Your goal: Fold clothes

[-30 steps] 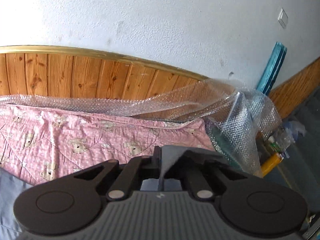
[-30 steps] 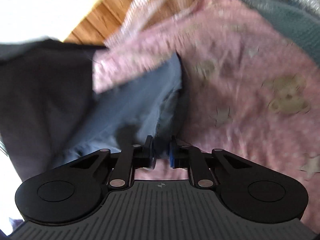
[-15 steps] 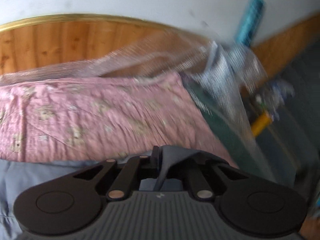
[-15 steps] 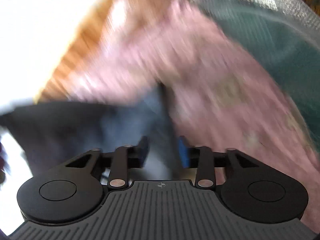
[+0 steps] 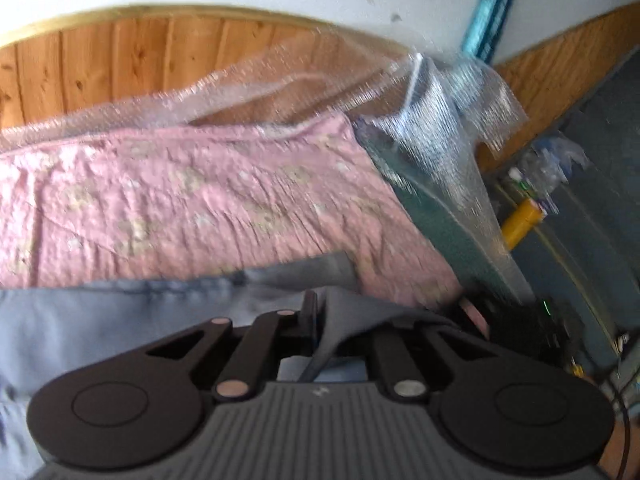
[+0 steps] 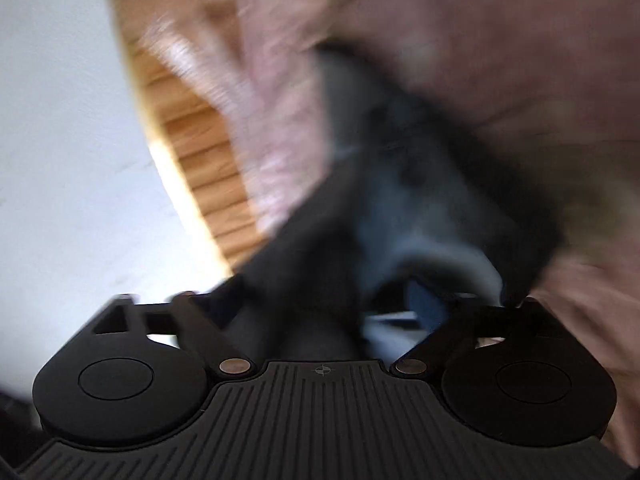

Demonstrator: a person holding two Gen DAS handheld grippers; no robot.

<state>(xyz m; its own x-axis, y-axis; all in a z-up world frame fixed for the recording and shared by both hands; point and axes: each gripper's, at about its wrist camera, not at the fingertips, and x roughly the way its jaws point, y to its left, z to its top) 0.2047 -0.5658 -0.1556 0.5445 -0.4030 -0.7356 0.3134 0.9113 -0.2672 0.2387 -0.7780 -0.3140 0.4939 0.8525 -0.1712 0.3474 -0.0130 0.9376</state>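
Note:
A grey-blue garment [image 5: 120,312] lies on a pink bear-print bedspread [image 5: 200,208]. My left gripper [image 5: 320,312] is shut on a corner fold of the garment, which drapes over its right finger. In the right wrist view, which is heavily blurred, my right gripper [image 6: 352,304] has its jaws spread wide, and the dark grey-blue garment [image 6: 400,184] bunches between and over them. The cloth hides the fingertips, and whether it is still pinched cannot be told.
A wood-panelled wall [image 5: 120,60] runs behind the bed. Bubble wrap [image 5: 440,112] covers the bed's far edge and a green mattress side [image 5: 432,216]. A yellow tube [image 5: 520,220] and clutter lie on the floor at right. A teal strip [image 5: 488,12] leans on the wall.
My left gripper has lowered with the garment corner, so more grey-blue cloth shows on the bedspread. My right gripper's jaws have spread from nearly shut to wide, and it has swung fast toward the wall.

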